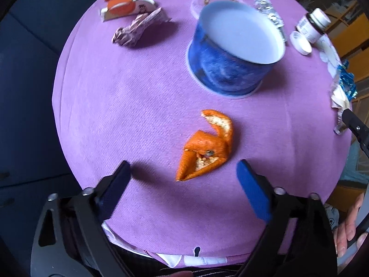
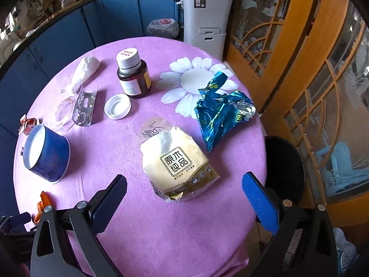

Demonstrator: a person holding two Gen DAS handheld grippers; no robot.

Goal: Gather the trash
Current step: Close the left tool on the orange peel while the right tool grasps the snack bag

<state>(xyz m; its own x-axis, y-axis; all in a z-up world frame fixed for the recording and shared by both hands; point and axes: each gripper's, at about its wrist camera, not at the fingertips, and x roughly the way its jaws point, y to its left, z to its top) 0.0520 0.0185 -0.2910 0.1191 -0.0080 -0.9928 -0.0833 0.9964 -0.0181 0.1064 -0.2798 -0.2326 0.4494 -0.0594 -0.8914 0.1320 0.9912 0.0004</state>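
Observation:
An orange peel (image 1: 206, 146) lies on the purple tablecloth (image 1: 129, 101), just ahead of my left gripper (image 1: 184, 169), whose blue-padded jaws stand wide apart on either side of it without touching it. My right gripper (image 2: 184, 184) is open over a cream and gold snack wrapper (image 2: 175, 161), which lies flat between and just beyond its fingers. A crumpled blue foil wrapper (image 2: 219, 110) lies further right. The peel's end (image 2: 42, 202) shows at the left edge of the right wrist view.
A blue paper cup (image 1: 235, 53) lies on its side. Also on the cloth: a crumpled paper wrapper (image 1: 138, 30), orange cartons (image 1: 124, 5), a brown bottle (image 2: 133, 77), a white cap (image 2: 117, 106), a blister pack (image 2: 84, 108), a tissue (image 2: 83, 73). A black bin (image 2: 286, 161) stands beside the table.

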